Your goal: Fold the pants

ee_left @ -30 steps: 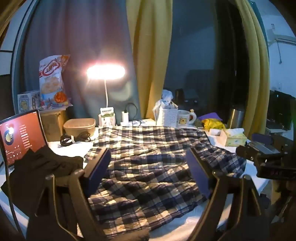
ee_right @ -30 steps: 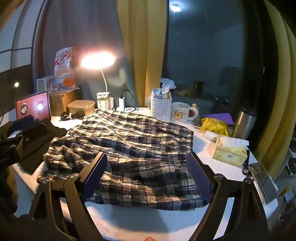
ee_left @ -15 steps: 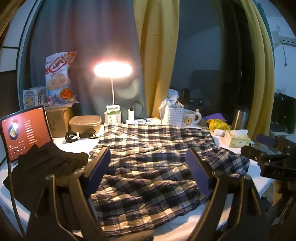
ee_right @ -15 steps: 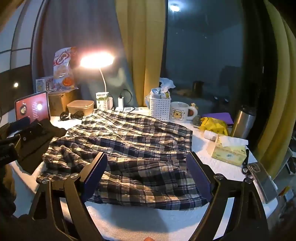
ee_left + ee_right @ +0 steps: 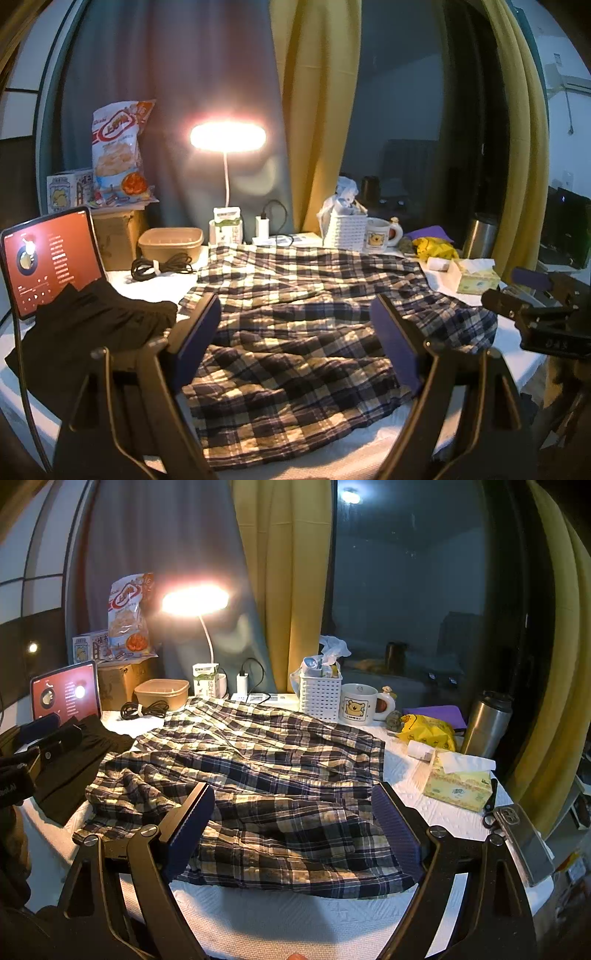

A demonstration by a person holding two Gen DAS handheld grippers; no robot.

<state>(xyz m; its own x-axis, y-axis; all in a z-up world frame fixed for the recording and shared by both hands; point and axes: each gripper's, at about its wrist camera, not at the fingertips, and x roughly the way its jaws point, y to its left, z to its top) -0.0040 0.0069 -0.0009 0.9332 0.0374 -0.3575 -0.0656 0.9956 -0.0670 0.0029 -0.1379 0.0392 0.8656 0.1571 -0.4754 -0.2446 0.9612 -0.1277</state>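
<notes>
Plaid pants (image 5: 306,325) lie spread and rumpled across the white table; they also show in the right wrist view (image 5: 258,782). My left gripper (image 5: 295,343) is open and empty, held above the pants' near left part. My right gripper (image 5: 293,823) is open and empty, above the near edge of the pants. The right gripper shows at the far right of the left wrist view (image 5: 543,314). The left gripper shows at the left edge of the right wrist view (image 5: 44,746).
A black garment (image 5: 85,332) lies at the left by a lit tablet (image 5: 48,258). Along the back stand a lamp (image 5: 227,136), tan bowl (image 5: 171,243), cable coil (image 5: 159,266), white basket (image 5: 345,229), mug (image 5: 360,703), steel flask (image 5: 485,723), tissue box (image 5: 458,782). A phone (image 5: 522,843) lies right.
The left gripper has drawn back and risen a little, so the scene shifts right and down in its view. The right gripper has barely moved. Both stay open.
</notes>
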